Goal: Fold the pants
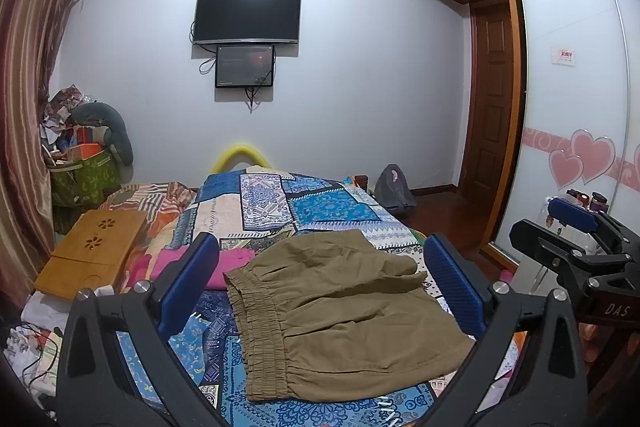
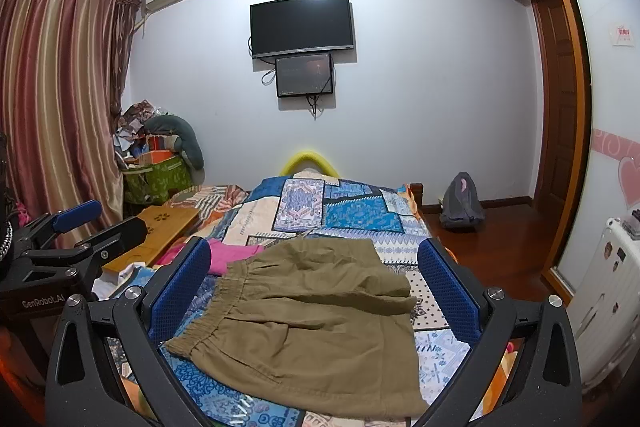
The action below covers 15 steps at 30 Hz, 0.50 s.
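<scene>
Olive-brown pants (image 1: 340,315) lie folded on the blue patchwork quilt (image 1: 320,203), elastic waistband to the left and leg ends to the right. My left gripper (image 1: 320,247) hovers over them, open, with nothing between its blue pads. At the right edge of the left wrist view is the right gripper (image 1: 556,223), held off the bed's side. In the right wrist view the same pants (image 2: 312,323) lie under my open, empty right gripper (image 2: 315,247). The left gripper (image 2: 104,223) shows at the left there, also open.
A pink garment (image 1: 224,267) lies just left of the waistband. A wooden lap tray (image 1: 92,251) rests on the bed's left side beside cables and clutter. A grey backpack (image 2: 460,203) sits on the wood floor right of the bed. A sliding wardrobe door (image 1: 576,107) lines the right.
</scene>
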Each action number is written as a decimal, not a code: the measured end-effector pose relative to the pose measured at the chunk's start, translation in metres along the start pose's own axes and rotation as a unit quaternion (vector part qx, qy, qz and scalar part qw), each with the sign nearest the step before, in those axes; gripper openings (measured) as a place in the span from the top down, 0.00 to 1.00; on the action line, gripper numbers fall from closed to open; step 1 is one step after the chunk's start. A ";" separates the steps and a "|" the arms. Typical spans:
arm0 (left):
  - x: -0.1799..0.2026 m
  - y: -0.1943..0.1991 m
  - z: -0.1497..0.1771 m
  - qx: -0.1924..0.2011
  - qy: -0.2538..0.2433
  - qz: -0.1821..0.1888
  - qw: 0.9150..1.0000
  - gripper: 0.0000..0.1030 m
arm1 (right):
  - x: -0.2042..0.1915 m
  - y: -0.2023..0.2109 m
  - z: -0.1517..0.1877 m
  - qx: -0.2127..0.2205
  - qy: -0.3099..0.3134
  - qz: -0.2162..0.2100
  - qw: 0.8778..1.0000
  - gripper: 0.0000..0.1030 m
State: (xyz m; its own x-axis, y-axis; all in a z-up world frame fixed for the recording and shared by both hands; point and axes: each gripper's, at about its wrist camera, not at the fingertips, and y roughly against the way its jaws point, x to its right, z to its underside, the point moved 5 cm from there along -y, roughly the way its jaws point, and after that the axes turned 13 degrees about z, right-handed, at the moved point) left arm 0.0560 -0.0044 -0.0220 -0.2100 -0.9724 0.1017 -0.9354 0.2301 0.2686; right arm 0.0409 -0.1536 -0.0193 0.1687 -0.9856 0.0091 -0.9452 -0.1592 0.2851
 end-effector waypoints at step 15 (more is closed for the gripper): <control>-0.002 0.001 0.002 -0.001 0.005 -0.003 1.000 0.00 | 0.000 0.000 0.000 -0.001 0.000 0.000 1.000 0.00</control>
State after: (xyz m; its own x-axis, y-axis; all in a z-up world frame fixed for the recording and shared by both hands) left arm 0.0550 -0.0026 -0.0243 -0.2015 -0.9734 0.1092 -0.9359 0.2243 0.2718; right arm 0.0406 -0.1541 -0.0194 0.1691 -0.9856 0.0081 -0.9445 -0.1597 0.2870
